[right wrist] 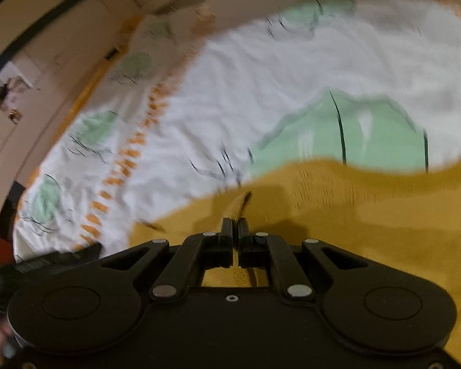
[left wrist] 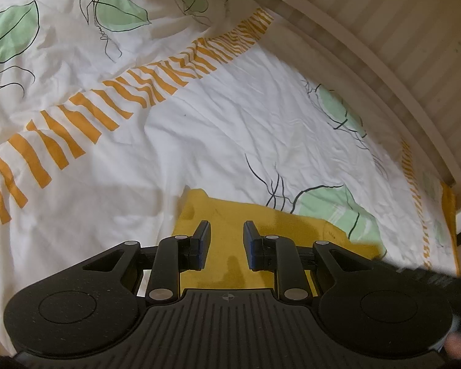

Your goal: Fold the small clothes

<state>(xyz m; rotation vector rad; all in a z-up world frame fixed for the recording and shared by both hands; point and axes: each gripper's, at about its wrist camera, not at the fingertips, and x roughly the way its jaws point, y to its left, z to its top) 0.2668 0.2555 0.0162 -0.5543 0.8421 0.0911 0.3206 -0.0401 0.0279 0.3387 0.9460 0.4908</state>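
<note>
- Yellow garment (left wrist: 230, 236) lying on the patterned duvet (left wrist: 218, 129) of a bed, near the white bed frame (left wrist: 368, 70).
- Left tool (left wrist: 227, 230) poised over the garment, jaws parted with only cloth beneath; nothing gripped.
- Right tool (right wrist: 235, 227) clenched on a thin fold of the garment (right wrist: 338, 215), edge pinched between the pads and drawn up off the duvet.
- Right view heavily blurred, so depth of the pinch hard to judge.
- Risk: a shallow bite on one thin layer could slip free mid-fold, dropping the cloth in a heap.
- Risk: with the left tool not pinning the fabric, the whole garment may drag across the duvet rather than crease.
- Risk: duvet fabric caught along with the garment would lift the bedding too; cannot tell from here.
- Risk: fast travel could leave the fold skewed and corners misaligned.
</note>
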